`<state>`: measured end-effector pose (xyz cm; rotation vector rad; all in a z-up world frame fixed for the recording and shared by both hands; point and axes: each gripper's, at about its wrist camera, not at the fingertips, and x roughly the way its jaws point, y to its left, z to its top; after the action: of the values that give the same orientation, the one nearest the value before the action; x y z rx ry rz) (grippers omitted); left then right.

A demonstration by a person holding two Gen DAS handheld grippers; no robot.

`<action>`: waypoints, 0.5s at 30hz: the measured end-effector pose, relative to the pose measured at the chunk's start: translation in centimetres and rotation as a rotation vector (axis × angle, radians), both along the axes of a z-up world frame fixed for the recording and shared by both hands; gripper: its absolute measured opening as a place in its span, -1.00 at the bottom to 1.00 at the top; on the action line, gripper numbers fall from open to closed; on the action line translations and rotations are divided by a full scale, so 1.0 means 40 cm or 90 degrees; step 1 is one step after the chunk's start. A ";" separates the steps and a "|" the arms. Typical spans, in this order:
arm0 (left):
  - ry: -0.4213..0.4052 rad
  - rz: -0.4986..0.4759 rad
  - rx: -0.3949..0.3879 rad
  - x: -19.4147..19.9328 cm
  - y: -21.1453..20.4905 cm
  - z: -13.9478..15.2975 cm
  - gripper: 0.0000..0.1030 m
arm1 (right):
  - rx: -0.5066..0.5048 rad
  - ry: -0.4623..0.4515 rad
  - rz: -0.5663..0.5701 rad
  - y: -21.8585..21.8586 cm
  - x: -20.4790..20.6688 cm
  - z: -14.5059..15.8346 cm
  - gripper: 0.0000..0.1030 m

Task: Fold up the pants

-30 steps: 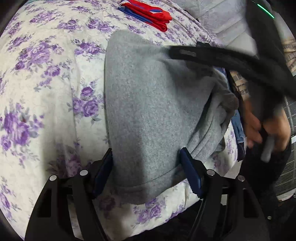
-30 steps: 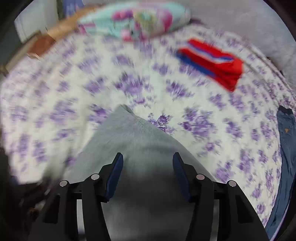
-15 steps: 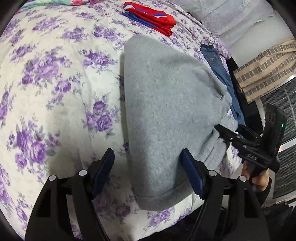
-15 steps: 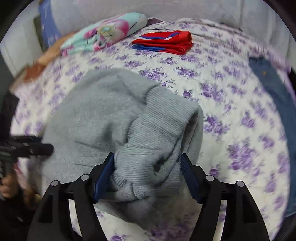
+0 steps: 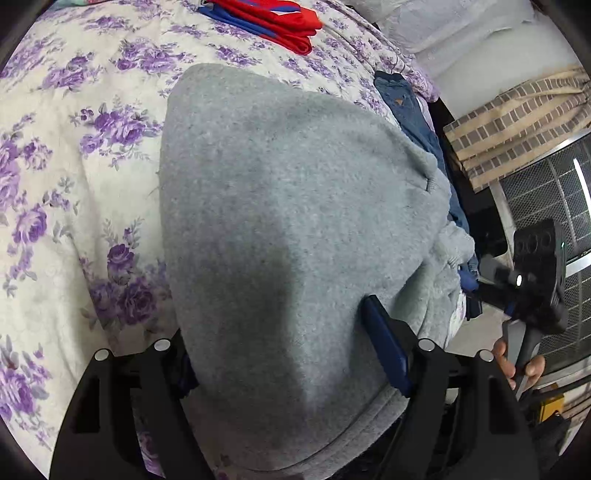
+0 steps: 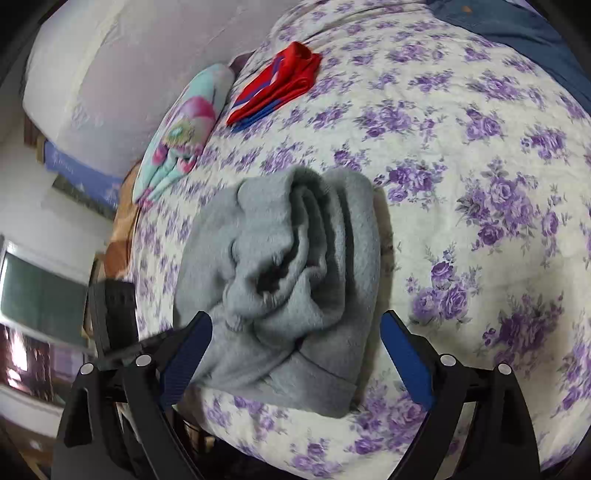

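Left gripper (image 5: pixel 280 354) jaws spread around the grey pants (image 5: pixel 295 221), right gripper (image 6: pixel 295 354) jaws just opening, nothing pinched; best to flatten the bunched end on the bed (image 6: pixel 480 147) before folding again

Bedroom in a home. Bed with a white quilt (image 6: pixel 461 122) printed with purple flowers, filling most of both views. Pillow (image 6: pixel 184 129) in pastel cartoon print at the far edge, beside a pale padded headboard (image 6: pixel 110 74). Clothes laid out on the quilt: grey pants (image 5: pixel 288 221), a folded red and blue garment (image 5: pixel 273 18), dark blue jeans (image 5: pixel 413 107). Striped cloth (image 5: pixel 517 122) and a metal mesh panel (image 5: pixel 546 192) next to the bed.
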<state>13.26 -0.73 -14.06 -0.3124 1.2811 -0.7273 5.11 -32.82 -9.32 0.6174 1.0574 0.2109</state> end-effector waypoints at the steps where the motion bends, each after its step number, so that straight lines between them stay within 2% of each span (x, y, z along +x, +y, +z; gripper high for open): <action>1: -0.002 0.001 0.001 -0.002 -0.002 0.002 0.44 | -0.014 -0.007 -0.003 0.012 0.010 0.005 0.85; 3: -0.006 0.002 0.004 -0.003 -0.003 0.004 0.44 | -0.033 -0.008 -0.001 0.035 0.029 0.009 0.86; 5: -0.010 0.002 0.005 -0.005 -0.004 0.005 0.44 | -0.108 0.012 -0.004 0.068 0.057 -0.007 0.87; 6: -0.012 0.001 0.006 -0.006 -0.004 0.006 0.44 | -0.113 0.025 -0.003 0.071 0.062 -0.021 0.93; 9: -0.015 -0.008 0.007 -0.015 -0.002 0.003 0.44 | -0.055 0.081 0.007 0.061 0.051 -0.086 0.93; 12: -0.013 -0.016 0.001 -0.014 -0.001 -0.003 0.45 | 0.043 0.082 -0.005 0.036 0.034 -0.125 0.93; 14: -0.010 -0.015 -0.001 -0.008 -0.002 -0.007 0.45 | 0.069 0.030 0.011 0.046 0.032 -0.119 0.55; 15: -0.008 -0.012 -0.002 -0.006 -0.001 -0.007 0.43 | 0.055 0.018 0.015 0.053 0.031 -0.112 0.44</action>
<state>13.04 -0.76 -14.35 -0.2978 1.2725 -0.7456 6.37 -30.70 -13.80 0.6880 1.0876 0.2696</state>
